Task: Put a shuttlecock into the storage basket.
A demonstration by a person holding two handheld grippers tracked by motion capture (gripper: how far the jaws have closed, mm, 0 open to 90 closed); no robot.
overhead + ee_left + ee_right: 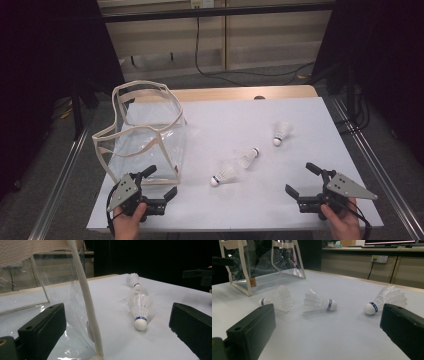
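— While both hands wait low in the high view, what are the grippers doing?
— The left gripper (161, 184) and right gripper (302, 179) gape wide, holding nothing.
— Where are the shuttlecocks?
— Three shuttlecocks (223, 175) lie mid-frame on the table (220, 115), right of the clear bag (145, 135).

Left gripper (159, 184), right gripper (302, 179): fingers spread wide, nothing held.
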